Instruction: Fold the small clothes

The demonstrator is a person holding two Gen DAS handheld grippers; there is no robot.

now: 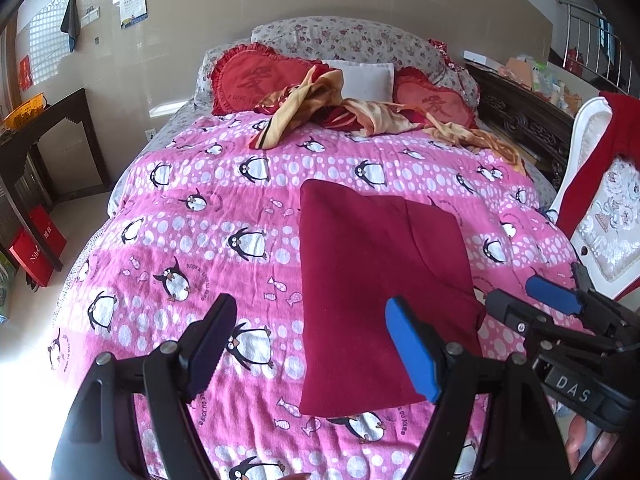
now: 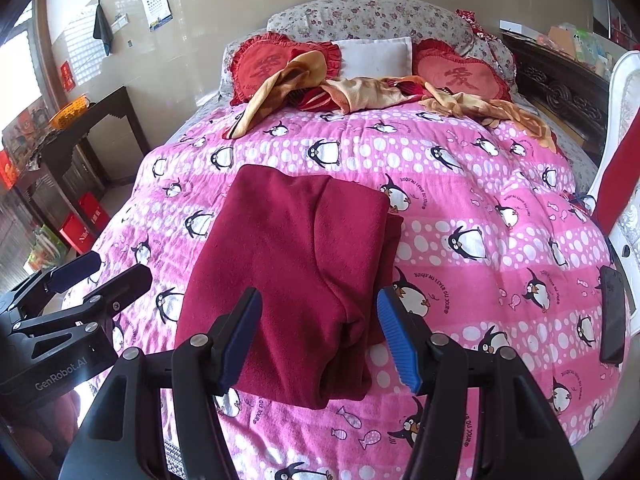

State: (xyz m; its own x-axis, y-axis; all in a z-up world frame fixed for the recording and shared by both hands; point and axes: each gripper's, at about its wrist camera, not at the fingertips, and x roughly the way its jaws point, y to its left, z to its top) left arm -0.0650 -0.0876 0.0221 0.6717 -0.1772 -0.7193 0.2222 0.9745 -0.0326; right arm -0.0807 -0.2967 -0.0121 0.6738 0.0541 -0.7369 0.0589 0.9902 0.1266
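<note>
A dark red garment [image 1: 372, 280] lies folded into a rough rectangle on the pink penguin bedspread [image 1: 192, 240]; it also shows in the right wrist view [image 2: 296, 272]. My left gripper [image 1: 312, 332] is open and empty, above the garment's near left edge. It shows at the left of the right wrist view [image 2: 100, 276]. My right gripper [image 2: 318, 320] is open and empty, above the garment's near end. It shows at the right of the left wrist view [image 1: 524, 296], beside the garment's right corner.
Yellow-and-red cloth [image 1: 320, 108] and red heart pillows [image 1: 252, 80] lie at the head of the bed. A white chair [image 1: 600, 208] with red cloth stands on the right. A black phone [image 2: 612, 316] lies near the bed's right edge. A dark table [image 1: 44, 144] stands left.
</note>
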